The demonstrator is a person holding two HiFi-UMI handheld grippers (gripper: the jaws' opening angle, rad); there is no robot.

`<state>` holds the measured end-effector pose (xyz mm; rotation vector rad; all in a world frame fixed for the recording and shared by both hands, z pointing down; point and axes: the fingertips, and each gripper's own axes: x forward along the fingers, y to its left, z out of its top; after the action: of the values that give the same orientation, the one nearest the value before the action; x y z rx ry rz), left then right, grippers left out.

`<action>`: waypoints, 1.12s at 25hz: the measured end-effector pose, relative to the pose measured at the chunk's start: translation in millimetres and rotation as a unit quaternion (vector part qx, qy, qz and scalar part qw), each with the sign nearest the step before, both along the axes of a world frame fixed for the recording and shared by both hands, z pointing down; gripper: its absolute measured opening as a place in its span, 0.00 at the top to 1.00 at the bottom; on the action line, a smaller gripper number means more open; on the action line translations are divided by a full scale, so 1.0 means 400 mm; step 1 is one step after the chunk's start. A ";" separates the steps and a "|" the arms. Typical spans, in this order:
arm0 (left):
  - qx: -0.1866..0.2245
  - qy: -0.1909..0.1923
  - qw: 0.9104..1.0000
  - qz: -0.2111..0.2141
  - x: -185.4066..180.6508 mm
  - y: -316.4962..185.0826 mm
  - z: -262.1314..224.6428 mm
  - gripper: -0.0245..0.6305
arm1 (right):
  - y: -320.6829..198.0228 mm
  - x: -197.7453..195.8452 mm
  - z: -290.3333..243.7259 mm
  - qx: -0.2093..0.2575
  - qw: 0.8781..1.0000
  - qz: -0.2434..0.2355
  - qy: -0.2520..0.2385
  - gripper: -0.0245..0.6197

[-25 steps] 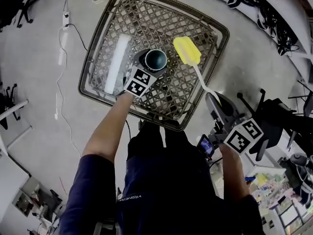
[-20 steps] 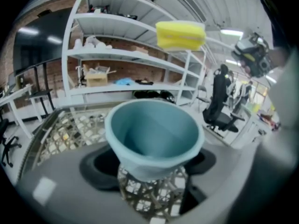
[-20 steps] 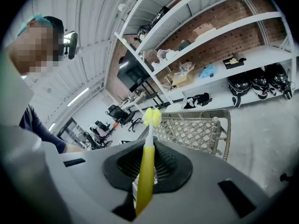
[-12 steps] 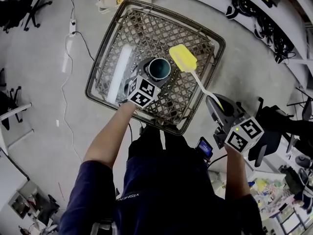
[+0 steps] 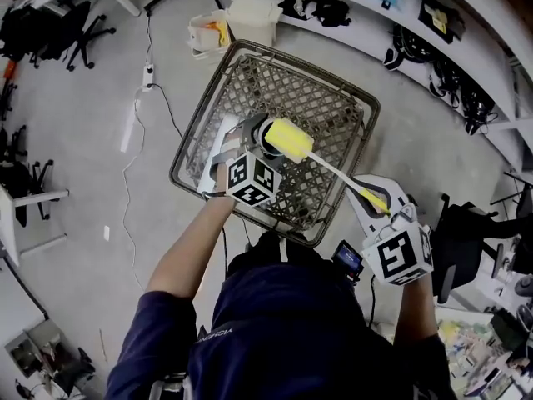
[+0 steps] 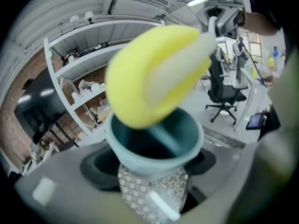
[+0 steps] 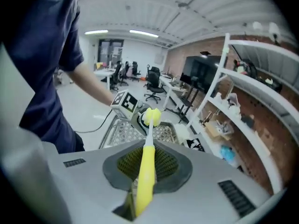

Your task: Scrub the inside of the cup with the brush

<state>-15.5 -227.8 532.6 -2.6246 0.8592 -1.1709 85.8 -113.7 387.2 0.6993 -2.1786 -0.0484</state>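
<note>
My left gripper is shut on a teal cup and holds it up above the wicker table; its jaws have just closed a little on the cup. The cup's mouth faces away from the gripper. My right gripper is shut on the yellow handle of the brush. The brush's white stem runs to a yellow sponge head that sits at the cup's mouth, covering most of it in the head view. In the right gripper view the sponge head lies just past the left gripper's marker cube.
The square wicker table stands on a grey floor with a cable beside it. A white bin and a bag stand beyond the table's far edge. Shelves line the right wall; office chairs stand near my right.
Both grippers have risen. The cup has come up off the table in the left gripper. The sponge head has swung left from beside the cup to its mouth.
</note>
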 end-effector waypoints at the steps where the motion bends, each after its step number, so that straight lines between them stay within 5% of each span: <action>1: 0.007 -0.009 1.000 0.000 -0.007 0.002 -0.017 0.39 | 0.007 -0.009 -0.007 0.013 1.000 -0.007 0.024 0.91; 14: 0.089 -0.161 0.982 0.048 -0.030 0.067 -0.088 0.39 | 0.034 -0.117 -0.033 0.109 0.961 -0.096 0.237 0.91; 28: 0.079 -0.180 0.980 0.041 -0.065 0.083 -0.087 0.39 | 0.077 -0.165 -0.039 0.124 0.955 -0.112 0.244 0.91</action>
<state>-41.5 -194.6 497.7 -2.2049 0.7313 -1.4304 19.8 -82.8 371.6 0.5060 -1.7738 -0.5636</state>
